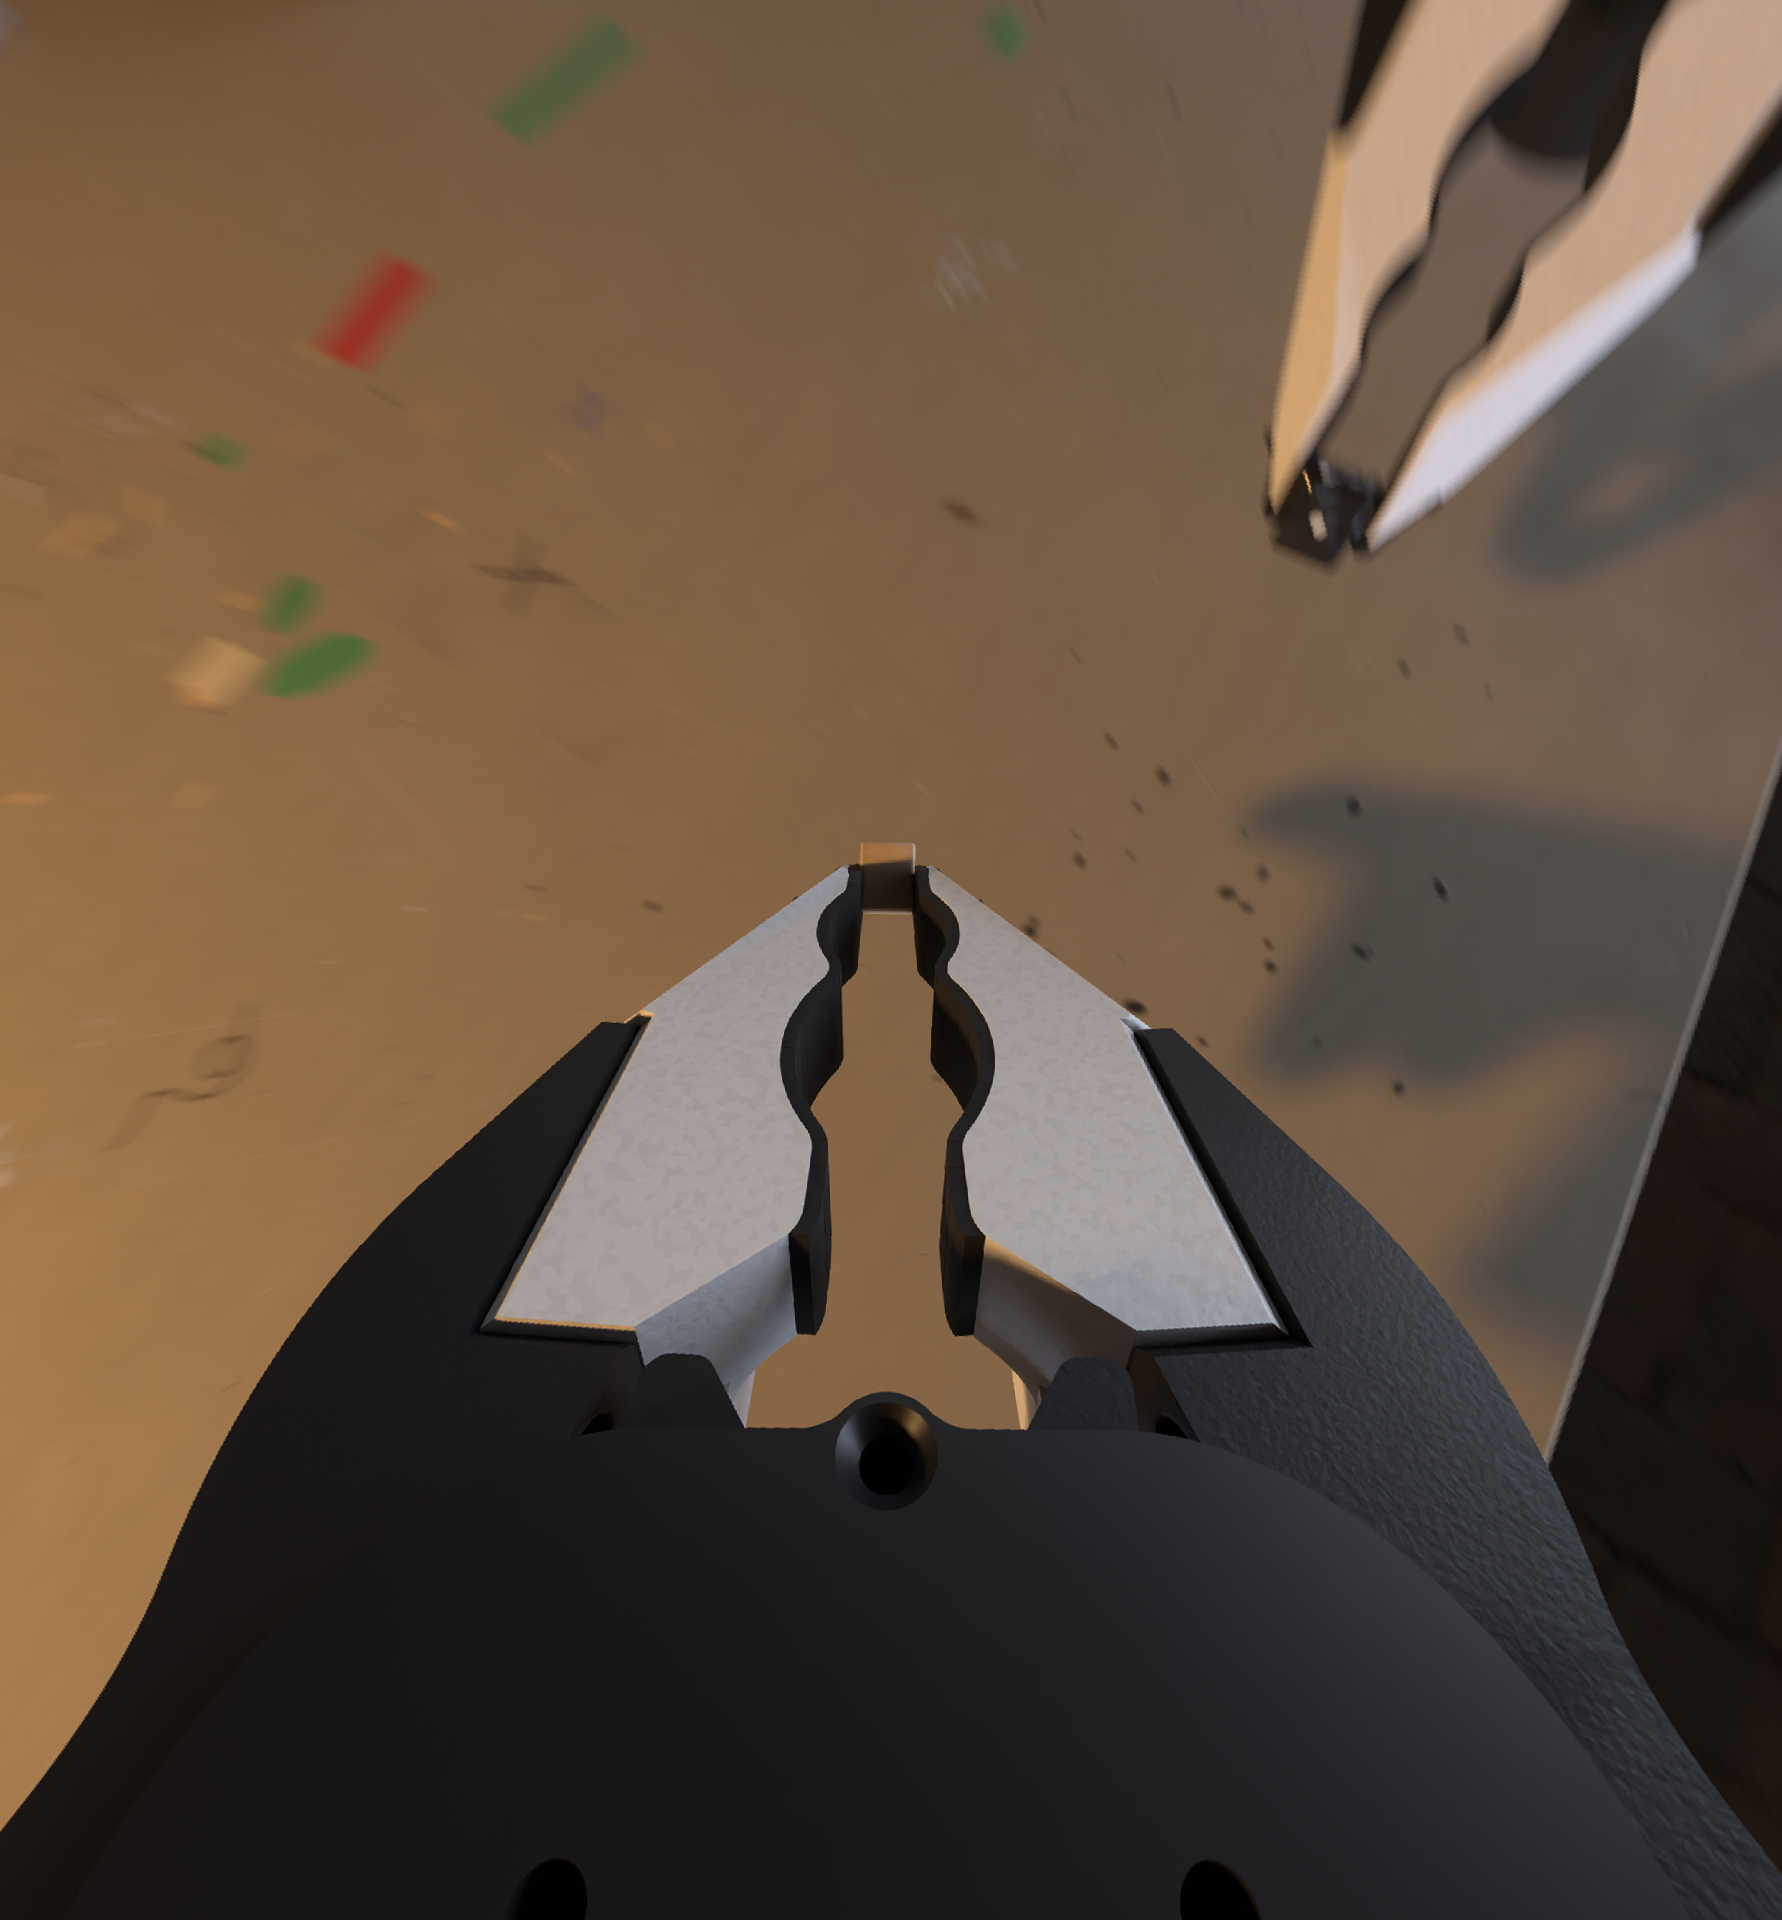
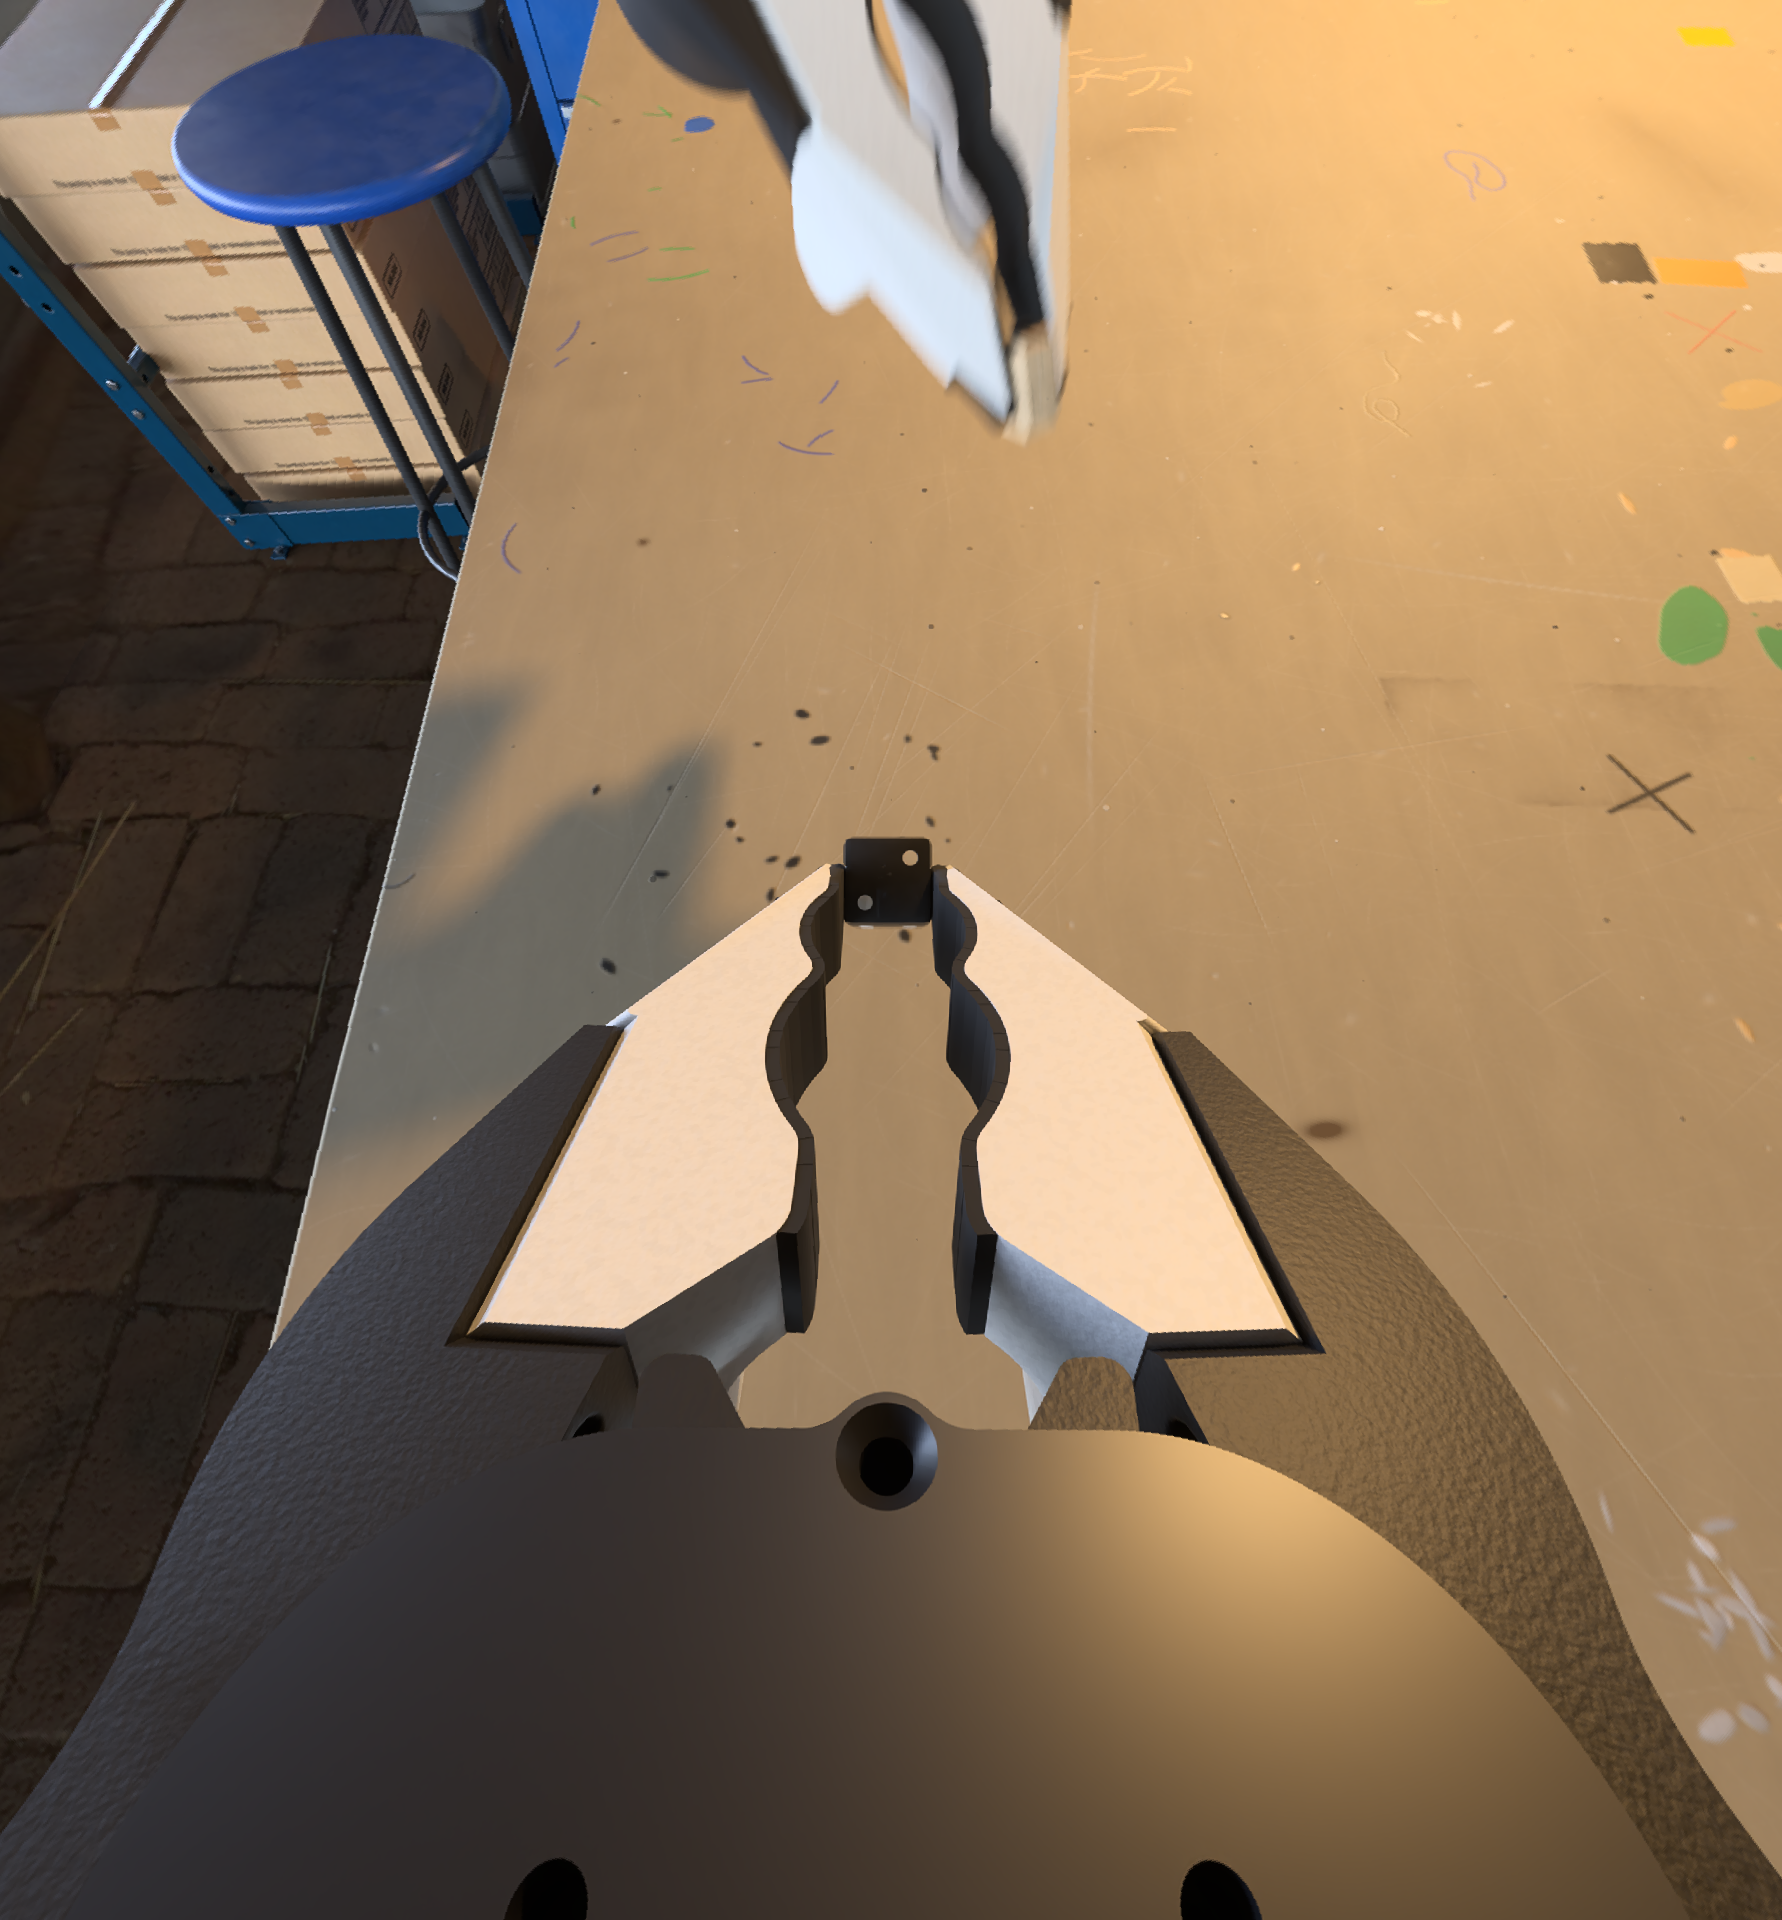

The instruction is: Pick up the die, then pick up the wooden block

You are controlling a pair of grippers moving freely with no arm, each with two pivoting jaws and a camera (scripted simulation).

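My left gripper (image 1: 888,881) is shut on a small wooden block (image 1: 887,869), held at its fingertips above the table (image 1: 658,727). My right gripper (image 2: 888,883) is shut on a black die with white pips (image 2: 887,881), also held above the table (image 2: 1282,935). In the left wrist view the right gripper (image 1: 1323,520) shows at the upper right, off the table, with the dark die (image 1: 1318,520) in its tips. In the right wrist view the left gripper (image 2: 1032,400) shows blurred at the top, with the wooden block (image 2: 1034,390) at its tip.
The brown tabletop carries paint marks, tape patches and black specks (image 2: 814,738). Its edge (image 2: 430,727) runs along the left in the right wrist view, over a dark brick floor. A blue stool (image 2: 341,125) and a blue shelf with cardboard boxes (image 2: 191,312) stand beyond the edge.
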